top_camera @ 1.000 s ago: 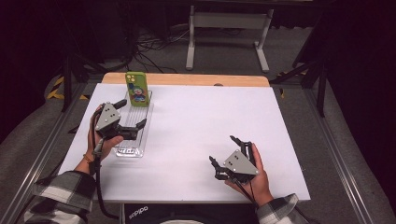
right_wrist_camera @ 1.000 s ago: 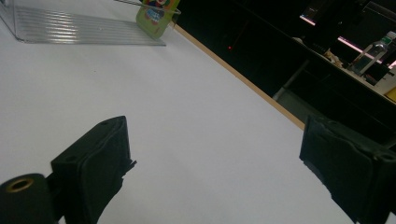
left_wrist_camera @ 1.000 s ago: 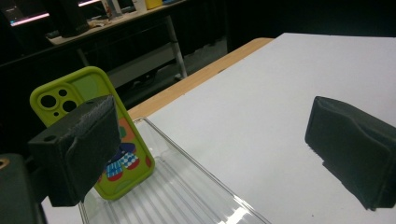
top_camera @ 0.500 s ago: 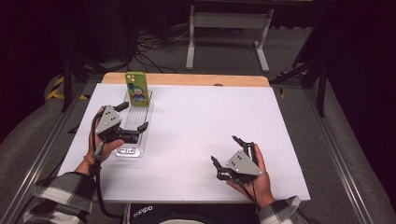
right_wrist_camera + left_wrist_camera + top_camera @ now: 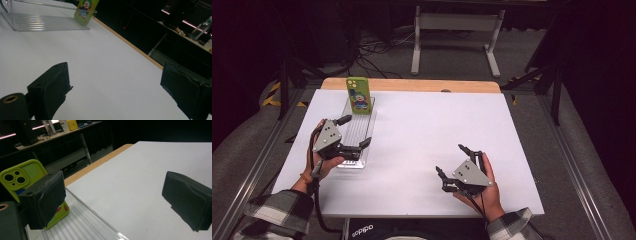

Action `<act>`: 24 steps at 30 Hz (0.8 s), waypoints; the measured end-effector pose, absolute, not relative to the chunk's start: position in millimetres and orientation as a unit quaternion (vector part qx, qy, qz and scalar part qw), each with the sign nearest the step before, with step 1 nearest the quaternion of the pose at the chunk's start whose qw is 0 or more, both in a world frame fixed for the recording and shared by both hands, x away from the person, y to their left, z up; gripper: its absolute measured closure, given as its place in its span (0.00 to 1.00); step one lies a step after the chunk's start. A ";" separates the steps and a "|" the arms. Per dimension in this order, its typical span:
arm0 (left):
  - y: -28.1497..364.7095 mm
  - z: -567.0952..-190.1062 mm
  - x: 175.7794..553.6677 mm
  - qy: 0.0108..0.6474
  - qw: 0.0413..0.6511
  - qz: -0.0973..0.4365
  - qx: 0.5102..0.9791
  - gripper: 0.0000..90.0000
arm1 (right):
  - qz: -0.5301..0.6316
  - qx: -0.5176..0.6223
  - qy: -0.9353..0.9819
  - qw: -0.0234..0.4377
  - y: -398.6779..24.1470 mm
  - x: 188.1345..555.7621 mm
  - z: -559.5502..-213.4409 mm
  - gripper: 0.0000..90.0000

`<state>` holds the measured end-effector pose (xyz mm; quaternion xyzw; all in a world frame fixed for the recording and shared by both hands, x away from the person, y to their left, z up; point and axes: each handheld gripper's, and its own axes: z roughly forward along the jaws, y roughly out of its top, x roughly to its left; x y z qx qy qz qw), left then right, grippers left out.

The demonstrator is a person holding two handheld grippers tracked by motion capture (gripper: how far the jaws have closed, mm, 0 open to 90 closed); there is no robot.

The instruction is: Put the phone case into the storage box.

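Phone (image 5: 358, 95), in a lime-green case with a cartoon clown figure on its back, stands upright at the far end of a clear ribbed tray (image 5: 356, 131), leaning a little against that end. The tray lies lengthwise on the white bench (image 5: 422, 130), toward its left side, with the far end near the wooden strip (image 5: 412, 85) that edges the bench.

Left tongs (image 5: 354, 132) hang over the near half of the tray, spread wide: one jaw points toward the phone, the other sits over the tray's right rim. They pinch nothing. In the left gripper view the phone (image 5: 27, 177) shows partly behind the left-hand jaw, its camera lenses uppermost, with the tray's ribbed floor (image 5: 82, 225) below.

Right tongs (image 5: 454, 162) are well away from the tray, over bare bench near its front edge, also spread and holding nothing. In the right gripper view the tray (image 5: 45, 21) and the phone (image 5: 86, 11) lie far off beyond the open jaws.
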<state>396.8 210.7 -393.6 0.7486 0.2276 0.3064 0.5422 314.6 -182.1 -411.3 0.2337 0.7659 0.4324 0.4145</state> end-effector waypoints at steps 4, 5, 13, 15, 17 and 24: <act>208.9 -394.3 393.0 0.224 0.542 0.308 0.750 0.06 | 0.434 0.233 0.765 0.414 -182.1 315.4 -411.2 0.10; 208.3 -394.6 392.4 0.224 0.544 0.304 0.750 0.06 | 0.435 0.233 0.765 0.413 -182.0 315.8 -411.3 0.10; 206.1 -396.3 386.3 0.222 0.546 0.304 0.748 0.06 | 0.443 0.236 0.764 0.405 -184.0 318.4 -410.2 0.10; 206.2 -396.3 383.8 0.220 0.545 0.305 0.749 0.07 | 0.445 0.236 0.765 0.402 -185.0 319.2 -409.9 0.10; 206.0 -397.3 380.9 0.220 0.546 0.303 0.750 0.07 | 0.446 0.239 0.765 0.398 -185.8 319.7 -409.7 0.10; 204.3 -397.8 373.3 0.215 0.546 0.306 0.750 0.07 | 0.453 0.239 0.763 0.394 -187.5 320.4 -409.1 0.10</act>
